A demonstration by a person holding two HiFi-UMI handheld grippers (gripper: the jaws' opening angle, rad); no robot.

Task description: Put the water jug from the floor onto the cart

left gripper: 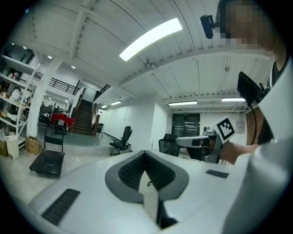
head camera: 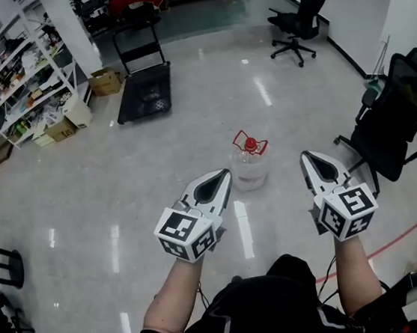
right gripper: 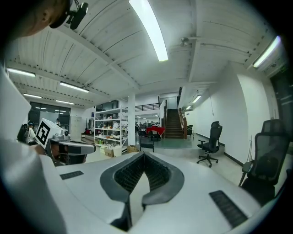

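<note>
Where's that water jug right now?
In the head view, the water jug stands on the floor mid-frame, just beyond the left hand-held gripper and the right hand-held gripper.

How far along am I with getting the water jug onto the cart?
Nothing done yet: the water jug stands on the floor, apart from the cart. In hand: nothing; the left gripper and right gripper are shut and empty. Left: grasp it, carry it over, set it on the cart.
</note>
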